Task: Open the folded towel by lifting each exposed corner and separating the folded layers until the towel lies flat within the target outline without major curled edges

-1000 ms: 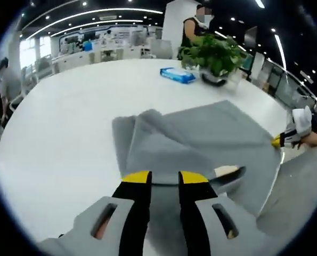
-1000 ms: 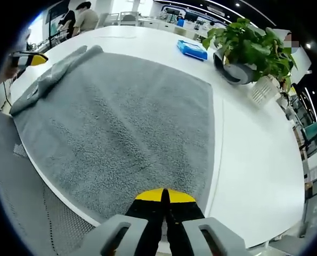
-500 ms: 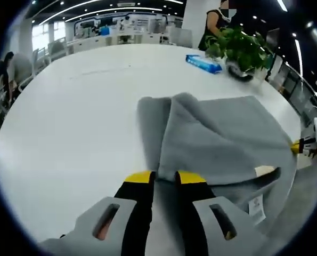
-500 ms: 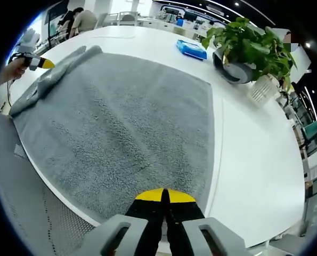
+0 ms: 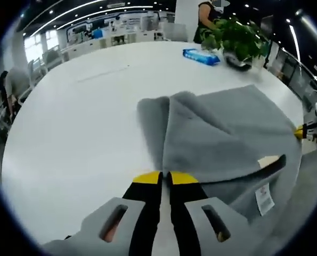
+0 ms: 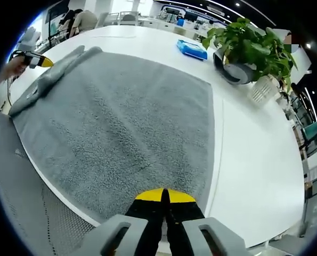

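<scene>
Evidently each gripper, left [image 5: 164, 176] and right [image 6: 164, 193], has its jaws pinching a towel [image 6: 121, 122] edge, likely to spread the folded layer across the worktop [image 5: 78, 122].

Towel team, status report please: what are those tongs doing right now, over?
Left tongs shut on towel fold. Right tongs shut on its near edge. Far side bunched, not flat. Potted plant and blue pack stand clear.

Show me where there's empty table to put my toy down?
The white table is bare left of the grey towel, and again between the towel's right edge and the table rim. It's crowded by the potted plant and blue packet.
</scene>
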`<action>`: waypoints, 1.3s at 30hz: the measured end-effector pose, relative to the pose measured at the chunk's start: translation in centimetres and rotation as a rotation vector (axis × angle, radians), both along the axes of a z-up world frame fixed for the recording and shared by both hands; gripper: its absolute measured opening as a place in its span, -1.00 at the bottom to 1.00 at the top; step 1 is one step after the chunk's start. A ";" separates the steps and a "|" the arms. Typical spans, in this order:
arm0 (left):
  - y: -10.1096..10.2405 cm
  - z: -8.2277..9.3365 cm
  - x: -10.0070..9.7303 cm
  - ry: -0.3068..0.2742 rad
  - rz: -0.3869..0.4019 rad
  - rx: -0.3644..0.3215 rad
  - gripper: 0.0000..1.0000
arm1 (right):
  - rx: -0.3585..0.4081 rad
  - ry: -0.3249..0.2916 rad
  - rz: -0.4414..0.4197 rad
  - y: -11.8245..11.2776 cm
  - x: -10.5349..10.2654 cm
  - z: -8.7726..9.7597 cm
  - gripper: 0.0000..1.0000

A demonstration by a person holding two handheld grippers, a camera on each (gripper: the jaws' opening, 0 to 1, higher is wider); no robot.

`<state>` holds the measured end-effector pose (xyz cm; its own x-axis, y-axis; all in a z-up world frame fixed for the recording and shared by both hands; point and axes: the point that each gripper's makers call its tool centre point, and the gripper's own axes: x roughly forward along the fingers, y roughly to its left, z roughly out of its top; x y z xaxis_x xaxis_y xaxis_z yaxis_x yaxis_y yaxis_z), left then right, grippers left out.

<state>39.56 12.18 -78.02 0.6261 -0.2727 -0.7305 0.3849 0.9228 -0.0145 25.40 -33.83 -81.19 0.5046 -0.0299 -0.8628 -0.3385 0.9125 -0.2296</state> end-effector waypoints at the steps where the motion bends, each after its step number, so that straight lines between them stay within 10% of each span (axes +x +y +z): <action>1: 0.5 0.2 0.2 -0.008 -0.001 0.022 -0.92 | 0.001 0.000 0.000 0.0 0.0 0.0 -1.00; 39: 17.8 4.9 7.0 -0.066 0.126 0.286 -0.93 | -0.047 0.013 0.045 0.2 0.0 0.0 -1.00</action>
<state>46.52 29.99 -73.08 0.6902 0.0201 -0.7233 0.2592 0.9264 0.2730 25.40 -33.67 -81.16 0.4950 -0.0477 -0.8676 -0.3826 0.8845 -0.2669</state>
